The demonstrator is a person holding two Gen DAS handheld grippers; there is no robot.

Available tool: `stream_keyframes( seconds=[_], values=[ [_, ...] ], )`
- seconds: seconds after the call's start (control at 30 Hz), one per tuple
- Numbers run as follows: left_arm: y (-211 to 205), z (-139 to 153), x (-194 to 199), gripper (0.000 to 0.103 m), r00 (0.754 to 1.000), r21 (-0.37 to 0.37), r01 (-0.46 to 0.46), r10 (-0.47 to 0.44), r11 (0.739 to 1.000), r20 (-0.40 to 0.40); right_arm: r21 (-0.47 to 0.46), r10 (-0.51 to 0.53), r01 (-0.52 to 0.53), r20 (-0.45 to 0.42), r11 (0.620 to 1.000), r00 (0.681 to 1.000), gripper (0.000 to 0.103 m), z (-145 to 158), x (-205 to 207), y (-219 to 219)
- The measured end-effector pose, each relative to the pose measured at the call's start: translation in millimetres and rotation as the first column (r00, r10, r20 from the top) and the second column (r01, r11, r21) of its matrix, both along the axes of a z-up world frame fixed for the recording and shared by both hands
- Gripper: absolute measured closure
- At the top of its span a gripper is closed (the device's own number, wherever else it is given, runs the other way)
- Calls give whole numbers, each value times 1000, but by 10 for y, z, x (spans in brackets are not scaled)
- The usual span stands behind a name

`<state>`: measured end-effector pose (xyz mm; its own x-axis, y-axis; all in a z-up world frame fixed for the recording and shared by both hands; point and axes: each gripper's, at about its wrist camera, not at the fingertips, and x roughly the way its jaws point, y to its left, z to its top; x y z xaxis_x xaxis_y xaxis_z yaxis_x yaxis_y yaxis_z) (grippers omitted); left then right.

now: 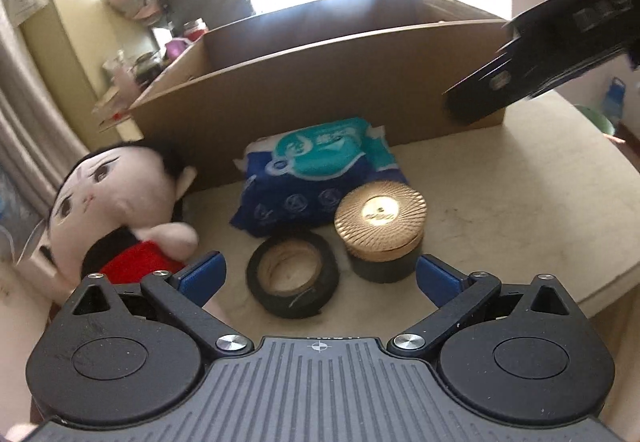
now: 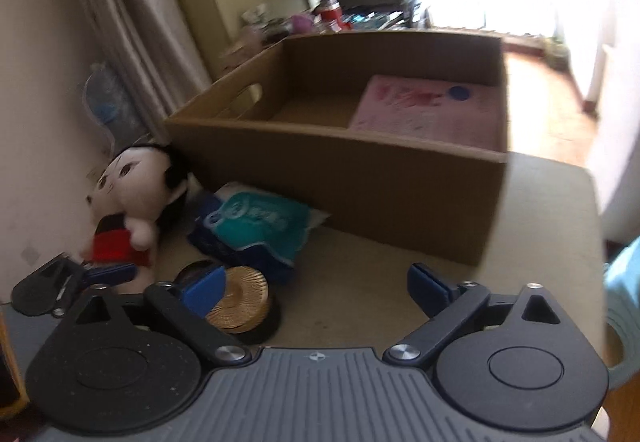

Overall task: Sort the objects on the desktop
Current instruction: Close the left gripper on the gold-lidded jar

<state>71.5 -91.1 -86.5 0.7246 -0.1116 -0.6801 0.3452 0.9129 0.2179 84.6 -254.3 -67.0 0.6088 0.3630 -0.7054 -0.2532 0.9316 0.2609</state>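
Only in the right wrist view was the inside of the cardboard box point(image 2: 360, 177) seen, with a flat pink pack point(image 2: 428, 113) laid in its right part. The left wrist view showed a black tape roll point(image 1: 294, 274), a round jar with a ribbed gold lid point(image 1: 380, 217), a soft blue tissue pack point(image 1: 320, 169) and a plush doll point(image 1: 116, 209) on the tabletop point(image 1: 520, 209) before the box. The left claw point(image 1: 320, 276) and the right claw point(image 2: 316, 288) were held apart, with nothing gripped.
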Motion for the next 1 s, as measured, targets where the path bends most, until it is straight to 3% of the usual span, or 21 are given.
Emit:
stream_keyframes(
  seconds=[0.23,0.4,0.7,1.0],
  values=[
    [19,-41,133,7,996,-126,52,-60,991,-60,133,41,-18,-166,991,985,30,-223,274,133],
    [-31,-116,236,24,989,-174,62,-84,983,-123,188,54,-4,-257,982,965,38,-365,378,166],
    [-107,-143,224,40,983,-167,87,-112,982,-143,255,93,-3,-341,967,936,51,-485,460,204],
    [-165,-124,4,41,972,-162,147,-173,976,-158,210,115,-42,-350,977,930,51,-439,360,182]
  ],
)
